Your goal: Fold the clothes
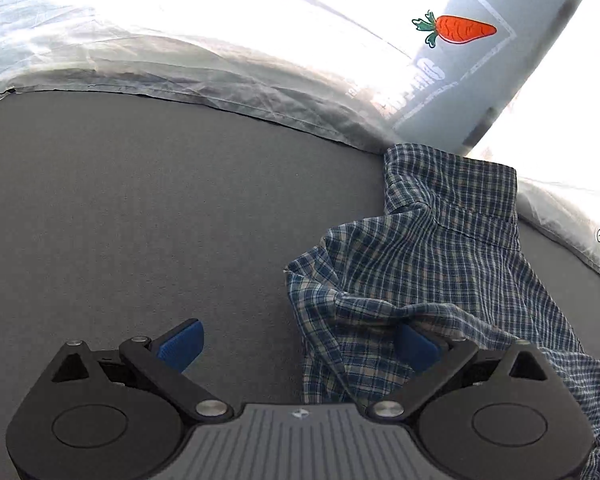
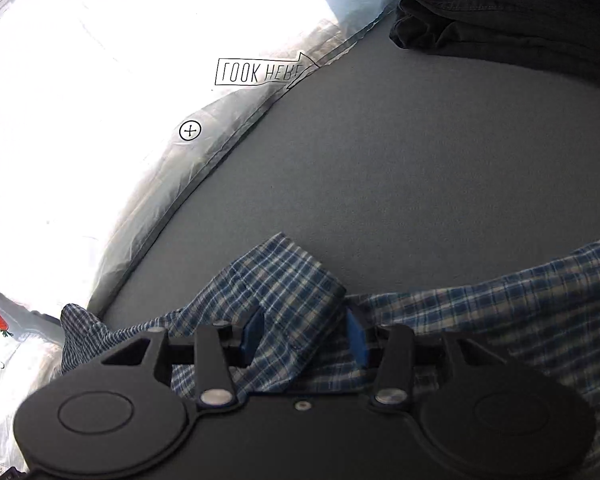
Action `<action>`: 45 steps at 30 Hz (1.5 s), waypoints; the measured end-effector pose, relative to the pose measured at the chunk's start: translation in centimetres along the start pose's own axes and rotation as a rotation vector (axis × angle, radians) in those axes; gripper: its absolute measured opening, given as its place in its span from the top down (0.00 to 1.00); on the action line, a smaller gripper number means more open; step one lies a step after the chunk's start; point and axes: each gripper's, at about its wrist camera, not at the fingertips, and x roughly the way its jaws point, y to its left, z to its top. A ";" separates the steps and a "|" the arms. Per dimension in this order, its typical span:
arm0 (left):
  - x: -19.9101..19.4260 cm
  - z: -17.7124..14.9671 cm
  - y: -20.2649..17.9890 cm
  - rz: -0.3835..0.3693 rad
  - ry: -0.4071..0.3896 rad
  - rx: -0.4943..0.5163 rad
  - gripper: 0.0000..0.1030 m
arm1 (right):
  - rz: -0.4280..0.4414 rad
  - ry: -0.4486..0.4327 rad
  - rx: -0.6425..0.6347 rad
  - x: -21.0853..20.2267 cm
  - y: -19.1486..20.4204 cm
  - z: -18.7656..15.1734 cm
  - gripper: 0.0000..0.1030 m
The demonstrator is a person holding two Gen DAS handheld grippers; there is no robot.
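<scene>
Woven plaid cloth shirt [image 1: 440,264] on matt, fine-grained grey mat [image 1: 160,208]; glossy crinkled plastic sheet [image 1: 220,64].

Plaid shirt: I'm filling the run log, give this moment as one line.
plaid shirt crumpled on grey surface | left gripper open, beside shirt | right gripper open, straddling shirt fold | dark garment behind

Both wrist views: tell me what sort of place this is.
Probably a bed at home: a grey mattress surface, a printed duvet along its edge, a plaid shirt, and dark folded clothes.

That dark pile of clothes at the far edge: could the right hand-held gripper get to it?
Probably yes: bare grey mat lies between the right hand-held gripper and the dark pile, though plaid shirt sits between its open jaws.
</scene>
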 end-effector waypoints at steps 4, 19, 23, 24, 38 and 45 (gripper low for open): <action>1.3 0.0 0.3 -0.033 -0.011 -0.035 0.50 | 0.025 -0.028 0.004 1.0 0.5 0.3 0.89; -2.2 2.5 -5.6 -0.075 -0.226 0.050 0.96 | 0.113 -0.403 -0.243 -10.6 5.9 5.1 0.93; 0.7 1.9 -7.1 0.016 -0.197 0.131 0.96 | -0.034 -0.334 -0.224 -8.1 2.9 5.1 0.93; 1.5 1.8 -7.1 0.029 -0.176 0.138 0.96 | -0.066 -0.299 -0.216 -7.0 1.9 4.8 0.93; 1.7 2.3 -3.2 -0.041 -0.099 0.021 0.31 | -0.227 -0.136 -0.187 -2.6 -2.0 2.9 0.51; -0.5 -2.5 -3.6 0.055 -0.027 0.150 0.19 | -0.106 -0.147 -0.079 -3.3 -2.9 2.4 0.91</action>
